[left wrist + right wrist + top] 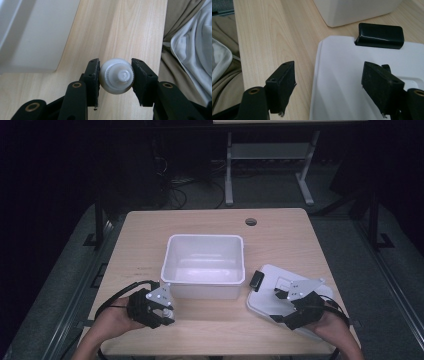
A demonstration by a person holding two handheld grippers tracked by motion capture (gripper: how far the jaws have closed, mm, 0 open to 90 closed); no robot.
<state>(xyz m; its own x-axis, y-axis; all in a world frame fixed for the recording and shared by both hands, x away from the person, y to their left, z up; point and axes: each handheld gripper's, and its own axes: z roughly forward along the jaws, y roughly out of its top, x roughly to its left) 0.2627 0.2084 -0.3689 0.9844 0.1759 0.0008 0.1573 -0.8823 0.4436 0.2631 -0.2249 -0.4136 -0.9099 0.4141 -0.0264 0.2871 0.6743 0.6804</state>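
Note:
A small white round bottle [116, 75], seen end-on with its ribbed cap facing the camera, sits between the pads of my left gripper [115, 63], which is shut on it. This gripper [166, 312] hovers low over the wooden table, just in front of the left corner of a white plastic tub [205, 265]. My right gripper [276, 306] stands open over the left edge of a flat white lid [265, 302] lying right of the tub. In the right gripper view, one jaw is over the bare table, the other over the lid [347, 75], with nothing between the jaws of the right gripper [329, 67].
A black latch [380, 35] sits on the lid's far edge, near the tub's corner [354, 10]. The tub [32, 37] looks empty inside. The table [150, 235] has a round cable hole [251, 222] at the back. Cloth hangs past the near table edge [190, 45].

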